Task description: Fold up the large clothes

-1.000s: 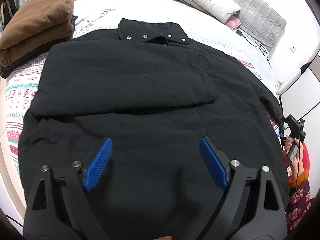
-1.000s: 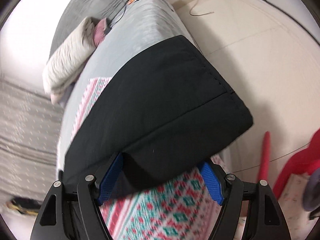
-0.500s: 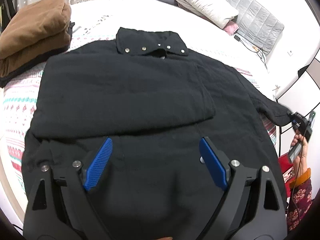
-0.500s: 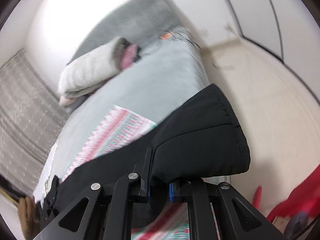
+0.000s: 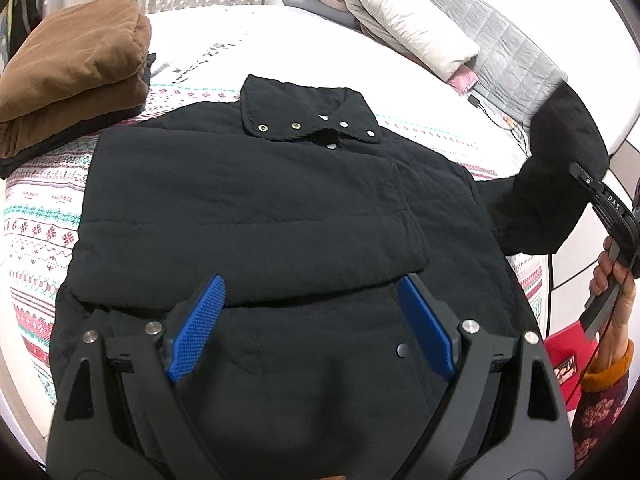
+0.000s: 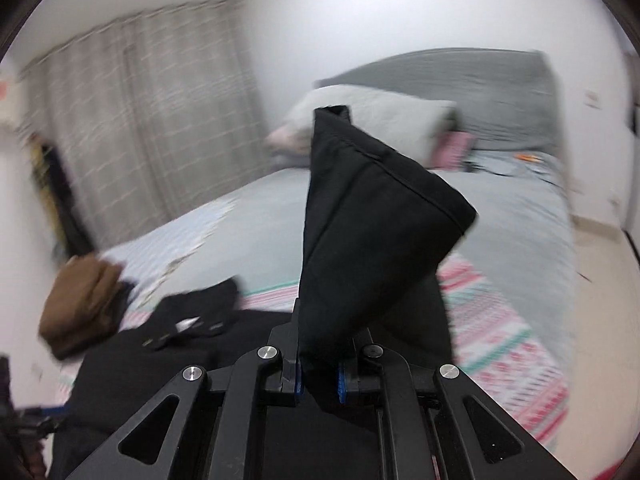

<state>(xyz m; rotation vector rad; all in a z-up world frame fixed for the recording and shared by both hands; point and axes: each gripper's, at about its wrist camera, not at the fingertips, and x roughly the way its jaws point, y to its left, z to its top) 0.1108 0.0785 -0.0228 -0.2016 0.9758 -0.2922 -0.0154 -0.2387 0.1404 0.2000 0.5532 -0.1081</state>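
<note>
Black jacket (image 5: 248, 200) lies spread flat on the bed (image 5: 280, 36), collar (image 5: 308, 114) pointing to the headboard end, one sleeve (image 5: 240, 220) already folded across the chest. Off at the far left sits a brown folded garment (image 5: 76, 68) stacked on something dark, just beside the jacket's shoulder but not on it. Patterned bedspread (image 5: 36, 216) shows along the left edge of the jacket. Down at the near hem, the left gripper (image 5: 312, 324) hovers over the fabric, jaws spread wide, blue pads bare, nothing between them. Moving across: a pale quilted pillow (image 5: 404, 28) and grey padded headboard (image 5: 512, 60) lie beyond the collar, with a cable (image 5: 492, 116) trailing on the sheet nearby. Over on the right, the other sleeve (image 5: 556, 176) is lifted off the bed, its cuff end standing up in the air. The right gripper (image 6: 319, 380) has it, jaws pinched nearly closed on the black cloth; the right wrist view is blurred. The right hand (image 5: 612, 276) grips the handle at the bed's edge.
</note>
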